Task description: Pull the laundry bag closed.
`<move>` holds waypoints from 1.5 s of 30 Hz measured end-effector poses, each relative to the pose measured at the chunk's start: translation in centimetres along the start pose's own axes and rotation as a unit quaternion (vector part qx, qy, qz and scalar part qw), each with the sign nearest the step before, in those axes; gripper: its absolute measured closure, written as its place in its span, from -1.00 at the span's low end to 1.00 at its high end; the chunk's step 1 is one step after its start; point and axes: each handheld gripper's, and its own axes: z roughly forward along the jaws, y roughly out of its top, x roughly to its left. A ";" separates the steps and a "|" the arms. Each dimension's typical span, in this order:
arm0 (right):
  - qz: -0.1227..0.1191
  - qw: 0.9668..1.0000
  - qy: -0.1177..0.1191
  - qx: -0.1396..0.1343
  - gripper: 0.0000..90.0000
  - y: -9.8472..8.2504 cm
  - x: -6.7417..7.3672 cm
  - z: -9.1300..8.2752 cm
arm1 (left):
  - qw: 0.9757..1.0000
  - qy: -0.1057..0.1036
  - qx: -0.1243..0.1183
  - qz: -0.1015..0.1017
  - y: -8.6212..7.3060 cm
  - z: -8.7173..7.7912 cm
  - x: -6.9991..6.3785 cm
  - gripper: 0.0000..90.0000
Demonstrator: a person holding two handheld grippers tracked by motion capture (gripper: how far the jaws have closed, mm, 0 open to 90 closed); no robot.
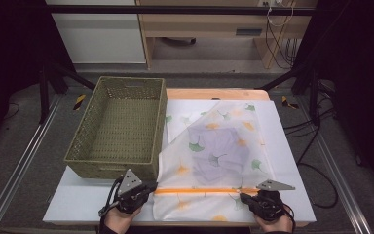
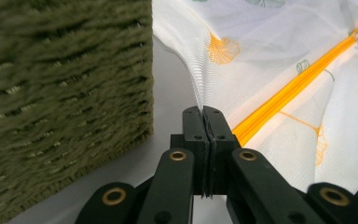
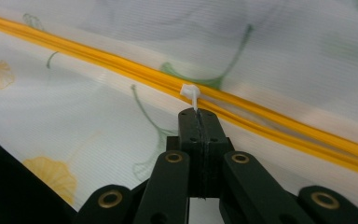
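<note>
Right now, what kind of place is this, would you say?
Probably a lab or recording bench, not a home. A white table stands between dark metal frame bars, with loose cables on the floor behind. On it lie only a woven basket and a mesh zip bag, held by two hand-held grippers.

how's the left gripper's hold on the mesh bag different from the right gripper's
The left gripper pinches the mesh bag's fabric at its edge beside the woven basket; the right gripper pinches the small white zipper pull on the orange zipper. The fabric rises taut from the left gripper, while the fabric around the right gripper lies flat. Both have their jaws shut, at opposite ends of the zipper.
</note>
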 end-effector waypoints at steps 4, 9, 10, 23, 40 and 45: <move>0.014 1.000 -0.011 -0.004 1.00 -0.5 -1.2 -0.9 | 1.000 0.000 0.008 -0.001 -0.3 0.3 -0.1 0.96; 0.038 0.999 -0.028 -0.011 1.00 -1.2 -2.8 -2.1 | 1.000 0.005 0.015 0.004 -0.5 0.6 -0.1 0.96; 0.039 0.999 -0.032 -0.013 1.00 -1.3 -3.0 -2.3 | 1.000 0.006 0.015 0.007 -0.5 0.7 -0.2 0.96; 0.063 0.996 -0.058 -0.026 1.00 -1.5 -5.0 -3.6 | 1.000 0.003 0.025 0.009 -0.6 1.6 -0.5 0.96; 0.084 0.993 -0.077 -0.034 1.00 -2.0 -6.6 -4.6 | 1.000 0.007 0.026 0.009 -0.5 1.7 -0.2 0.96; 0.099 0.991 -0.088 -0.032 1.00 -2.3 -7.2 -5.0 | 1.000 0.002 0.027 -0.001 -0.6 1.8 0.1 0.96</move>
